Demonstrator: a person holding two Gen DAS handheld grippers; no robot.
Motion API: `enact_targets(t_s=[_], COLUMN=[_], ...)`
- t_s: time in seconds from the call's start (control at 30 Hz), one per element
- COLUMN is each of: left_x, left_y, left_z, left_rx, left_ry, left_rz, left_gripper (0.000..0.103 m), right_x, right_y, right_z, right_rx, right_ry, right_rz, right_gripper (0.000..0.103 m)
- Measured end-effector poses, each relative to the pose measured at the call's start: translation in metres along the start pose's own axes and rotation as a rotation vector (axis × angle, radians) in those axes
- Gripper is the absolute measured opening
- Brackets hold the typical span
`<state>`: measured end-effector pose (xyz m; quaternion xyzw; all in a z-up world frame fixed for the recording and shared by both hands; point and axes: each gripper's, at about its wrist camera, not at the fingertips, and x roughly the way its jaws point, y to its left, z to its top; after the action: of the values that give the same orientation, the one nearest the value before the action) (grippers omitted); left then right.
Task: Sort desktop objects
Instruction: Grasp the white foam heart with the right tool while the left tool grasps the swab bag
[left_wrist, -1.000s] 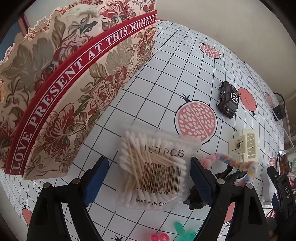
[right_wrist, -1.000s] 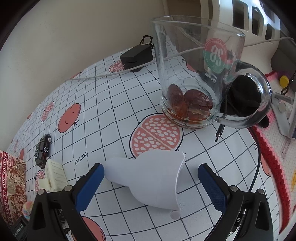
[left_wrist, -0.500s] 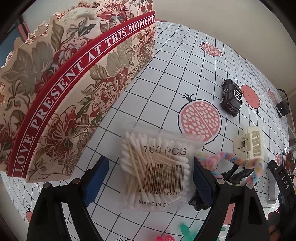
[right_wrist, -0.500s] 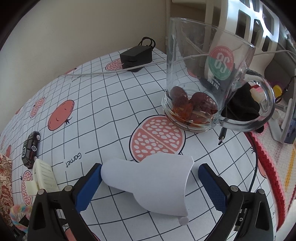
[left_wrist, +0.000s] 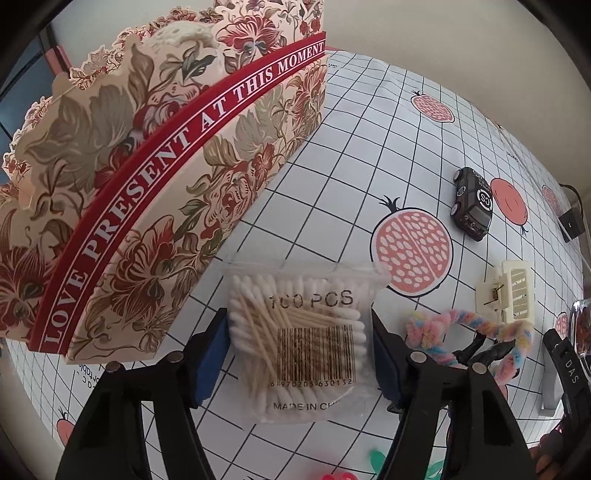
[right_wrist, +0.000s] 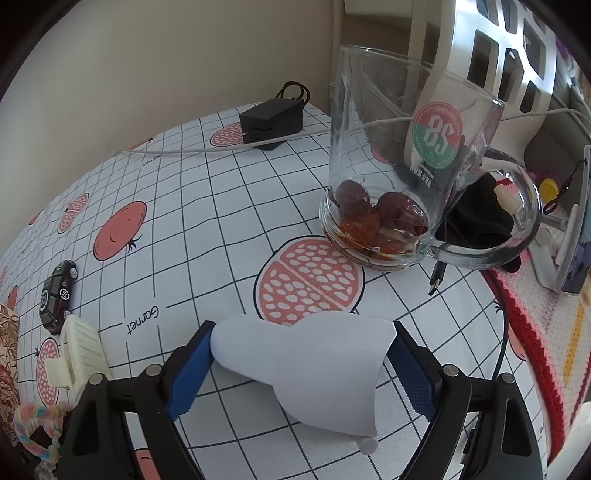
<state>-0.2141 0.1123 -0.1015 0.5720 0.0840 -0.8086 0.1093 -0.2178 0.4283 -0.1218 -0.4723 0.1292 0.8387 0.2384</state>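
Observation:
My left gripper (left_wrist: 299, 343) has closed in on a clear bag of cotton swabs (left_wrist: 301, 336) lying on the checked tablecloth; its blue pads touch both sides of the bag. A floral gift box (left_wrist: 147, 177) stands just to the left. My right gripper (right_wrist: 301, 360) has closed in on a white paper cone (right_wrist: 310, 365) lying on the cloth; the pads touch both its sides. A glass mug (right_wrist: 402, 177) holding dried dates stands beyond it.
A black toy car (left_wrist: 472, 203) (right_wrist: 57, 291), a cream hair claw (left_wrist: 509, 295) (right_wrist: 79, 354) and a pastel fuzzy loop (left_wrist: 469, 328) lie between the grippers. A black power adapter (right_wrist: 271, 120) with a white cable sits far back. A knitted mat (right_wrist: 546, 332) lies right.
Both grippers' jaws have narrowed from wide open until the pads touch the swab bag and the paper cone. The right gripper has also moved forward toward the mug.

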Motion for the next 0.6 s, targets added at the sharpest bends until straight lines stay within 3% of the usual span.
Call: enact_targets(t_s=[0.3, 0.43, 0.6], left_x=[-0.001, -0.003, -0.006], left_y=[0.005, 0.009, 0.006], left_z=[0.000, 0.003, 0.001], left_rx=[-0.007, -0.034, -0.049], left_ry=[0.005, 0.041, 0.045], left_rz=[-0.015, -0.089, -0.108], left_gripper=[0.068, 0.067, 0.065], right_x=[-0.004, -0.007, -0.011], right_y=[-0.003, -0.006, -0.007], right_z=[0.000, 0.001, 0.001], right_rx=[0.026, 0.055, 0.071], right_ry=[0.014, 0.022, 0.021], right_rz=[0.016, 0.048, 0.066], right_gripper=[0.091, 0.091, 0.091])
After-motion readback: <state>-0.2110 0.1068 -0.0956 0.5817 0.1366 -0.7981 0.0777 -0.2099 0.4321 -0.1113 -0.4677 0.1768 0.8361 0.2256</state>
